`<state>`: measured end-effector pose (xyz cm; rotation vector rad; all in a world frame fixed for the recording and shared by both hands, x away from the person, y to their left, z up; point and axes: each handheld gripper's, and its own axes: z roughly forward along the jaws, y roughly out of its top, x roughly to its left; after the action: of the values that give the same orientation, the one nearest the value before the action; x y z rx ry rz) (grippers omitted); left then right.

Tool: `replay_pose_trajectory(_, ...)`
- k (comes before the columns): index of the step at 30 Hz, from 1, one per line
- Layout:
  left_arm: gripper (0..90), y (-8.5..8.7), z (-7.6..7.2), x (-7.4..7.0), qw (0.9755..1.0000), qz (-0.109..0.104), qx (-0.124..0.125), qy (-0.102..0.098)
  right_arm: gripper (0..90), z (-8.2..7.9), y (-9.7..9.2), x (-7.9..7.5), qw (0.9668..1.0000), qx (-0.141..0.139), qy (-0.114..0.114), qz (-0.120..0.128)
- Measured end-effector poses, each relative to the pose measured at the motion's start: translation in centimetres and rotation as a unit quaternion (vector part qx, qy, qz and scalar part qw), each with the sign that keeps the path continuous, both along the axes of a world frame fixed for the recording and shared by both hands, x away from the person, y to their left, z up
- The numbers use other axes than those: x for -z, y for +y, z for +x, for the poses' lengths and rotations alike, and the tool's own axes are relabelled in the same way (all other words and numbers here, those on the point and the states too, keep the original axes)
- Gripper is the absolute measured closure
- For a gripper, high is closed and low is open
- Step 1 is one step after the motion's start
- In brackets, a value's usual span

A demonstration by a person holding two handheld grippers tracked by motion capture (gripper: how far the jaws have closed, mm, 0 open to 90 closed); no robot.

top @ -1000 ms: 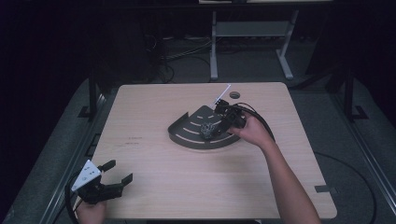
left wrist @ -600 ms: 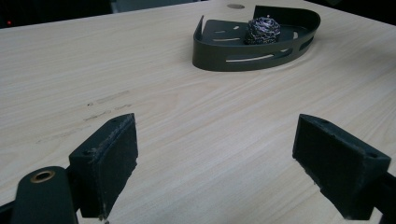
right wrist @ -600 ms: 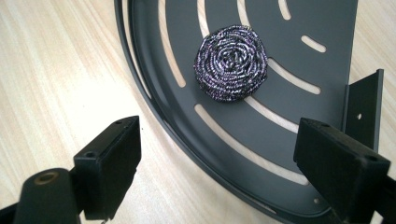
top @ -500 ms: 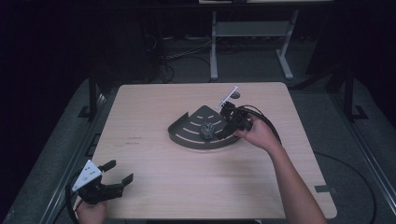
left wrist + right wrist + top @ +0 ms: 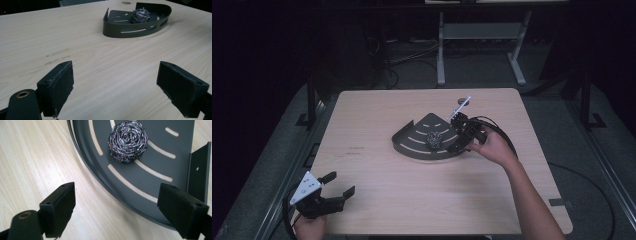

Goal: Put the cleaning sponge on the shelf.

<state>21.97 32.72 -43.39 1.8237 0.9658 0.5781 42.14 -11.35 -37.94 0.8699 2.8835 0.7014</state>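
Observation:
A dark grey quarter-round tray with slots lies at the middle of the wooden table. A steel wool scourer rests in it, also seen as a silver coil on the tray floor. My right gripper stands open at the tray's right side, jaws wide over the curved rim, nothing between them. My left gripper is open at the table's near left corner, low over bare wood, far from the tray and scourer.
A small dark disc lies on the table just behind the tray. Beyond the table's far edge stand a metal frame and loose cables on the floor. A black cable trails from the right gripper.
The right gripper has drawn back a little to the right and nearer, away from the scourer. The scourer, the tray and the left gripper have stayed put.

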Motion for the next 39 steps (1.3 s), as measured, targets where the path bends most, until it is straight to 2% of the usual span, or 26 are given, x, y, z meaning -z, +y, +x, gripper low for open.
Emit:
replay_pose_trajectory(14, 13.4, 0.0, 0.0, 0.0, 1.0, 0.0, 0.0, 0.0, 14.5, -0.8, -0.9, 0.7, 0.9999, 0.001, 0.01, -0.003)
replay_pose_trajectory(28, 13.3, 0.0, 0.0, 0.0, 1.0, 0.0, 0.001, 0.001, 14.5, -1.7, -1.2, 0.2, 1.0, -0.003, 0.0, -0.003)
replay_pose_trajectory(39, 13.4, -0.1, -0.1, 0.0, 1.0, -0.001, 0.0, 0.001, 14.5, -2.6, -2.5, 1.8, 1.0, 0.002, 0.008, 0.003)
